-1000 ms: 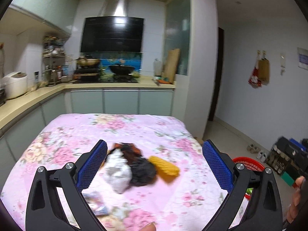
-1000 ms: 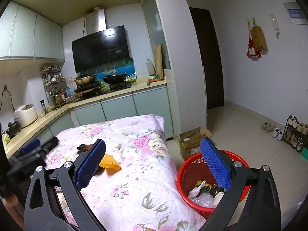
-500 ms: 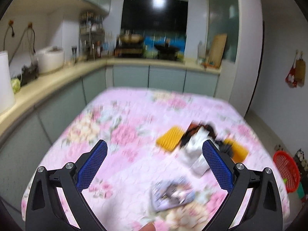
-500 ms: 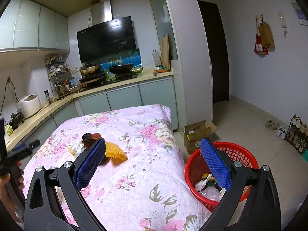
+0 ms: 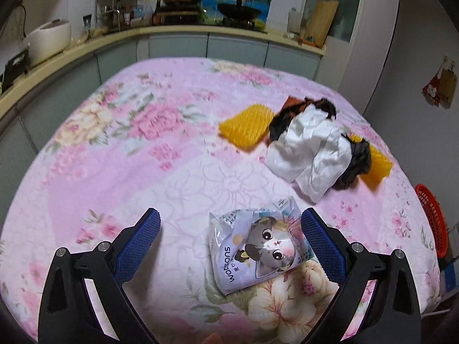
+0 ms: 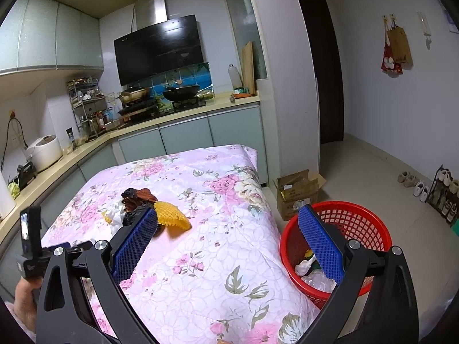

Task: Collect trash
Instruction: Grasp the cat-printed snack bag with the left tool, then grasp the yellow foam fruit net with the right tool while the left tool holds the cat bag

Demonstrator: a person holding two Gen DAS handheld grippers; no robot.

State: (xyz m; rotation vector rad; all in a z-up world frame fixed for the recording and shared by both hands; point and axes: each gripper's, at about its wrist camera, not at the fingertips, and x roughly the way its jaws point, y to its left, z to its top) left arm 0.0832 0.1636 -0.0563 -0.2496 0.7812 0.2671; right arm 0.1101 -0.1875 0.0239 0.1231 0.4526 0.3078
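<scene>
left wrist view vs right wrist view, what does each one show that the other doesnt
Only the left wrist view shows the pale plastic cat-print Watsons packet lying flat on the pink floral tablecloth, inside the open left gripper.

Only the right wrist view shows the brown cardboard box on the floor, and the trash inside the red plastic mesh basket; the open right gripper holds nothing.

Both show the tablecloth, the basket, the yellow ridged sponge-like pads and the crumpled white and black bags.

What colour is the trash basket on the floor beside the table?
Red: the mesh basket shows best in the right wrist view, with some trash already inside.
</scene>
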